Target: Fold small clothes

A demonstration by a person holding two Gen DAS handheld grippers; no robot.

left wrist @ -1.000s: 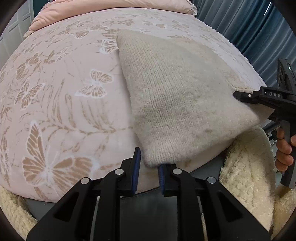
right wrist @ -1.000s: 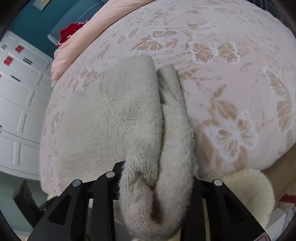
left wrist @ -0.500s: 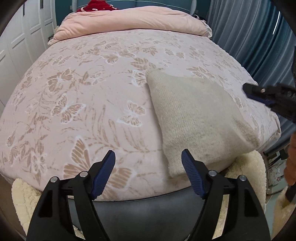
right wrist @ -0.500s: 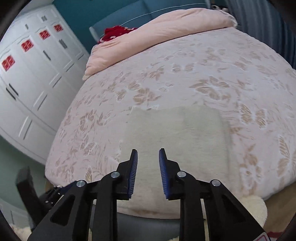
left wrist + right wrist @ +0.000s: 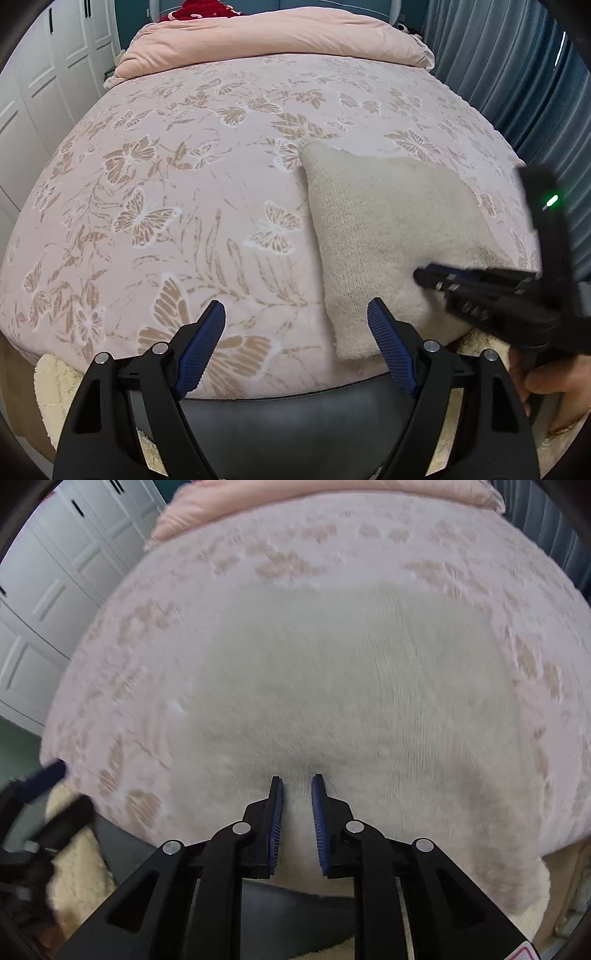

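While the beige knit garment (image 5: 384,236) lies folded flat on the butterfly-print bedspread (image 5: 177,206), neither claw holds it. In the left wrist view it sits ahead and to the right of the left gripper (image 5: 295,332); its near corner lies just beyond that claw's right pad, apart from it. Long axis, as that view gives it, runs from the near bed edge away toward the pillow end, slightly slanted.

Left gripper: jaws have just been opening and now stand wide, nothing between them but bare bedspread.

Right gripper (image 5: 297,812): jaws have just been closing and stand narrow, a slim gap between the pads. The garment (image 5: 351,701) fills the field directly ahead of and below it. The picture is motion-blurred, so whether the pad tips touch the knit cannot be told; no cloth looks pinched between them. In the left wrist view the right gripper (image 5: 424,277) comes in from the right side over the garment's near right part, with the person's hand (image 5: 550,391) on its handle.

Judgement: right claw is the nearer, sitting over the garment's near edge about midway across; left claw is off its left edge. Any coming smoothing or further fold would turn on this, the right working straight ahead along the knit, the left needing to shift rightward to reach the near corner.

Surroundings: rolled pink duvet (image 5: 273,37) at the far end, white wardrobe doors (image 5: 48,602) left, blue curtain (image 5: 517,74) right.
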